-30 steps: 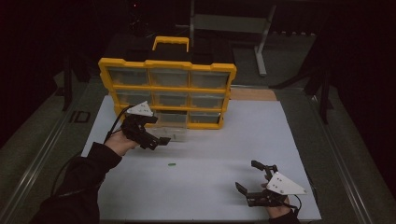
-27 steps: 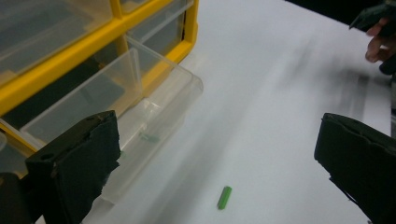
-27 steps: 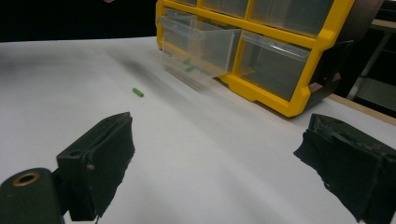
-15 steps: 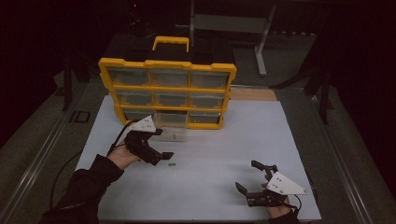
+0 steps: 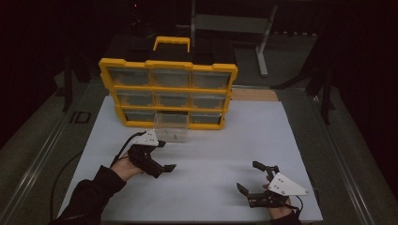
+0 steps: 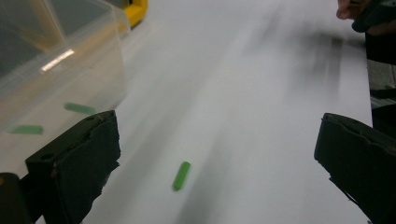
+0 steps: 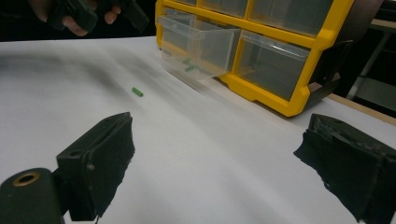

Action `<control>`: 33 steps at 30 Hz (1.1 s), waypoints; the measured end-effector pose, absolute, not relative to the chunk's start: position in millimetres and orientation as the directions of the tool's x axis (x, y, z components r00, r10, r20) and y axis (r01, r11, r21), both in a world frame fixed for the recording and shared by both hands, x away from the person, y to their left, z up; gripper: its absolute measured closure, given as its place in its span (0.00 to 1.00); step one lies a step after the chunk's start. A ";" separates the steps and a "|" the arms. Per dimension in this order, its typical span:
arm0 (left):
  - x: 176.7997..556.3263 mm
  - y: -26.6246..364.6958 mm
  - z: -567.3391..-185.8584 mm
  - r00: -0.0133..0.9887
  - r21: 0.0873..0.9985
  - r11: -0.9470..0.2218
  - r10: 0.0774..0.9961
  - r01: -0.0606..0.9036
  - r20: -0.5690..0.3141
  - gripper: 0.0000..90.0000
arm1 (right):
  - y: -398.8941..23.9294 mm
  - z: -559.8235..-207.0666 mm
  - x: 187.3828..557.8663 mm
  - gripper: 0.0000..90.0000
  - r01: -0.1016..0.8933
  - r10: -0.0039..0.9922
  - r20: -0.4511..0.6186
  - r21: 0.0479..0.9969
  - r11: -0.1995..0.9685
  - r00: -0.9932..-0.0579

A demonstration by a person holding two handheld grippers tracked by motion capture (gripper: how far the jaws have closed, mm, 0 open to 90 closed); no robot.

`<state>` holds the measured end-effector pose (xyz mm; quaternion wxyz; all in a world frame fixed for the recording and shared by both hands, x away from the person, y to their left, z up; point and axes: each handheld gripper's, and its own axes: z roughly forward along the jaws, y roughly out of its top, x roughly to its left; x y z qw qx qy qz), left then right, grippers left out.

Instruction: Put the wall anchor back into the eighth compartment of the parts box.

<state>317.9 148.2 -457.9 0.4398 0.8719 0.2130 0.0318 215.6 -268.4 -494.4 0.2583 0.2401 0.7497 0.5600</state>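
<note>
One green peg (image 6: 181, 175) is seen lying loose on the white counter (image 5: 225, 154) between the released left tool (image 6: 217, 154)'s jaws; two more lie in the clear drawer (image 6: 56, 70). The right tool (image 5: 257, 180) is held released near the front edge.

The high view is looking forward and down from above the person's side, taking in the whole white table (image 5: 211, 140) and the yellow drawer cabinet (image 5: 169, 93) at its far edge. The left gripper view is riding low and close to the table, facing across it. The right gripper view is sitting equally low, facing the cabinet. Both are sharing the small green piece (image 6: 181, 175) and the pulled-out clear drawer (image 7: 198, 44).
</note>
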 end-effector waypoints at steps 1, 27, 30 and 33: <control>317.2 148.2 -460.3 0.906 0.780 -0.520 0.400 0.347 -0.136 0.00 | -268.3 -494.4 215.6 0.10 0.071 0.649 -0.119 0.964 0.258 -0.751; 322.5 141.3 -511.2 0.895 0.682 -0.620 0.431 0.387 -0.115 0.05 | -268.0 -494.7 215.8 0.10 0.075 0.646 -0.114 0.963 0.257 -0.755; 323.1 141.4 -514.1 0.896 0.675 -0.634 0.433 0.377 -0.094 0.13 | -268.2 -494.5 215.7 0.10 0.073 0.645 -0.115 0.964 0.257 -0.755; 324.0 141.4 -516.5 0.902 0.675 -0.643 0.425 0.361 -0.078 0.26 | -268.3 -494.7 215.9 0.10 0.076 0.646 -0.111 0.964 0.254 -0.755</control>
